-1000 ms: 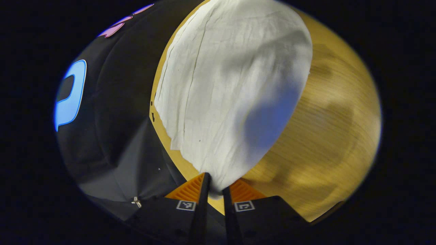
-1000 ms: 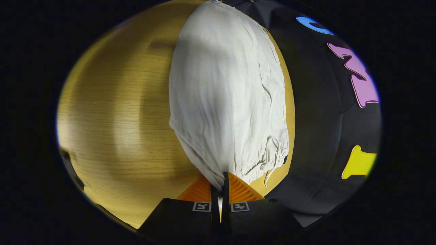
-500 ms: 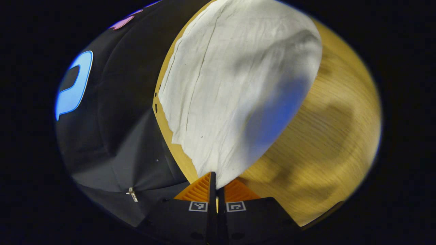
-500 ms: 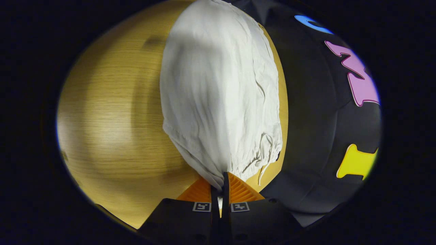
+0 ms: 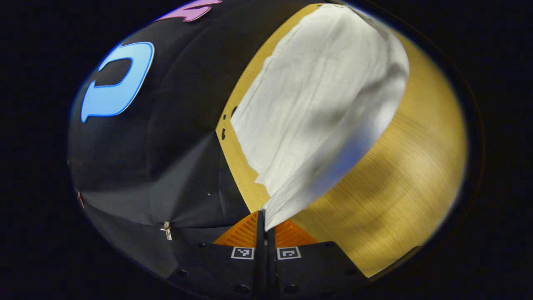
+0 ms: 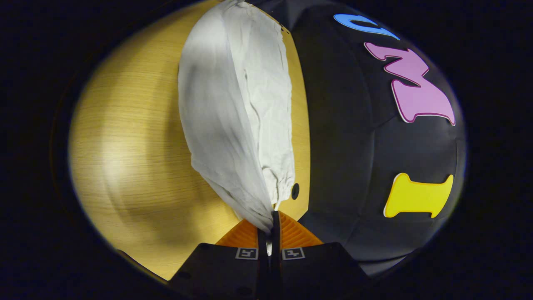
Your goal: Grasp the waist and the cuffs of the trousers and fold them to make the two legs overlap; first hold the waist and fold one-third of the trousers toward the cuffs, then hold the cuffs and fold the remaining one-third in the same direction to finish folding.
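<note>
White trousers (image 5: 329, 96) lie along the far edge of a wooden table (image 5: 399, 179). My left gripper (image 5: 265, 223) is shut on a cuff corner, and the near leg rises off the wood from it. In the right gripper view the same trousers (image 6: 233, 112) stretch away. My right gripper (image 6: 270, 223) is shut on the gathered waist edge, with the lifted cloth curling over the layer beneath. A drawstring end hangs by the waist.
The table's far edge (image 6: 303, 137) runs just beside the trousers, with black booth cloth beyond it. Small dark holes (image 6: 295, 191) sit in the wood near that edge. Bare wood (image 6: 133, 154) spreads on the near side of the garment.
Both grippers have lifted and carried their held edges toward the table's far edge. The near leg now curls over the far one. Both stay shut.
</note>
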### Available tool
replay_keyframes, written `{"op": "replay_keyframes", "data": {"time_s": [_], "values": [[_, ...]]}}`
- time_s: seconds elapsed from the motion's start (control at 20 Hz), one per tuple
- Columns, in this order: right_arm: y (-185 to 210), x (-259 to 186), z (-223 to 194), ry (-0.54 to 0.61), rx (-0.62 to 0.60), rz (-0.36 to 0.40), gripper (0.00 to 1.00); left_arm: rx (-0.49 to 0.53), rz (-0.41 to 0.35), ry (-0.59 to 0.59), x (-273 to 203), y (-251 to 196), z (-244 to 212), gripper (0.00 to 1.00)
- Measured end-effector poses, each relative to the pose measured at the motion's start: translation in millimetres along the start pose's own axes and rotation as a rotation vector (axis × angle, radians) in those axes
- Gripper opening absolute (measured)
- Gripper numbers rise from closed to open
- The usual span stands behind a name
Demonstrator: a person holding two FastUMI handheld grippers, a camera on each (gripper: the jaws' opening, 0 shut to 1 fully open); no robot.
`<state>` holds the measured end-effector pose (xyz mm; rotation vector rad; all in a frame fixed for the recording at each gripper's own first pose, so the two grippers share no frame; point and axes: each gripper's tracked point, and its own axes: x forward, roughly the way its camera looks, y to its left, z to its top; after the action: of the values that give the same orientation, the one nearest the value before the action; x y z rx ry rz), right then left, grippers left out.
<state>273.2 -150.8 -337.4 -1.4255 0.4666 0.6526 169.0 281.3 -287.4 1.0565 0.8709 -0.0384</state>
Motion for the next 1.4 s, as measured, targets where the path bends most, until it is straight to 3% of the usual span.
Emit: {"op": "replay_keyframes", "data": {"time_s": [0.25, 0.45, 0.65, 0.8, 0.9, 1.05, 1.15, 1.2, 1.25, 1.3, 1.4], "values": [[-53, 24, 7, 0.006, 0.01, -0.122, 0.06, -0.143, 0.084, -0.032, 24, 76, 37, 0.06], [-68, 48, 1, 0.035, 0.063, -0.162, 0.06, -0.116, 0.105, -0.059, 49, 107, 74, 0.05], [-80, 74, -9, 0.061, 0.078, -0.209, 0.06, -0.188, 0.066, -0.035, 90, 108, 93, 0.05], [-94, 101, -4, 0.062, 0.093, -0.25, 0.06, -0.317, 0.055, -0.031, 127, 111, 116, 0.05], [-97, 120, -5, 0.077, 0.13, -0.261, 0.06, -0.322, 0.059, -0.015, 154, 113, 127, 0.06], [-89, 144, -11, 0.113, 0.193, -0.235, 0.06, -0.281, 0.034, -0.018, 180, 93, 142, 0.06], [-85, 151, -20, 0.174, 0.266, -0.192, 0.08, -0.388, -0.002, -0.05, 191, 75, 152, 0.05], [-84, 152, -23, 0.208, 0.327, -0.177, 0.21, -0.455, -0.036, -0.071, 192, 64, 156, 0.06], [-86, 144, -27, 0.22, 0.383, -0.179, 0.22, -0.5, -0.055, -0.08, 188, 58, 158, 0.06], [-91, 139, -28, 0.218, 0.453, -0.184, 0.48, -0.532, -0.06, -0.083, 184, 56, 156, 0.17], [-100, 127, -21, 0.199, 0.617, -0.169, 0.72, -0.603, -0.082, -0.108, 175, 53, 157, 0.43]]}}
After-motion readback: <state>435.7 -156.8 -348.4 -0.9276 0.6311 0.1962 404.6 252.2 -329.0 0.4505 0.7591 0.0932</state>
